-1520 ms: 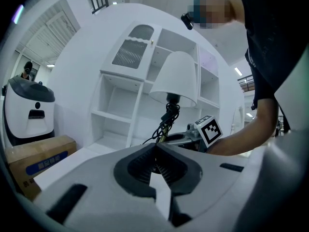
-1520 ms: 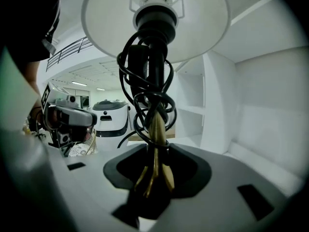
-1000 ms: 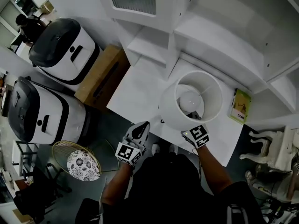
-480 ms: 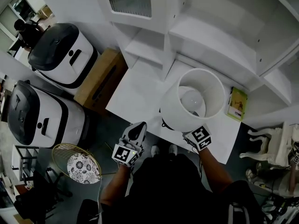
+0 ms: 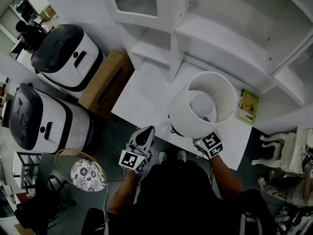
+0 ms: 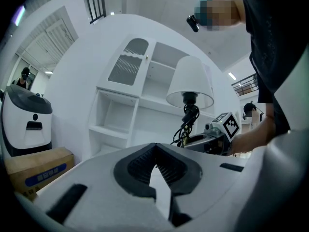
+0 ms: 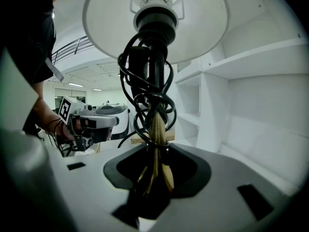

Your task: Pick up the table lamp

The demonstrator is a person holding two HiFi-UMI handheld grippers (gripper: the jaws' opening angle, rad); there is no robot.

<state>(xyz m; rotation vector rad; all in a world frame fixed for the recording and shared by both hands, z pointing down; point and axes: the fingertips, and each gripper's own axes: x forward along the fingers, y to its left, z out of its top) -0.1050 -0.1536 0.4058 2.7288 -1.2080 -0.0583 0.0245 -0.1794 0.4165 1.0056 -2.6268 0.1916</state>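
Note:
The table lamp (image 5: 183, 114) has a white drum shade, a bulb inside and a black cord coiled round its brass stem (image 7: 157, 124). My right gripper (image 5: 201, 137) is shut on that stem below the shade and holds the lamp upright above the front of the white desk (image 5: 146, 92). In the right gripper view the stem runs down between the jaws of the right gripper (image 7: 154, 170). My left gripper (image 5: 145, 133) hovers off the desk's front edge, left of the lamp, shut with nothing in it. From the left gripper view (image 6: 155, 151) the lamp (image 6: 189, 81) hangs ahead to the right.
White shelving (image 5: 220, 28) rises behind the desk. A green book (image 5: 248, 106) lies right of the lamp. A cardboard box (image 5: 107, 80), two white-and-black machines (image 5: 63, 53) and a wire basket (image 5: 83, 170) stand on the floor at left; a white chair (image 5: 286, 155) at right.
The lamp has come up off the desk with my right gripper and shifted slightly right; its shade looks larger. The left gripper has hardly moved.

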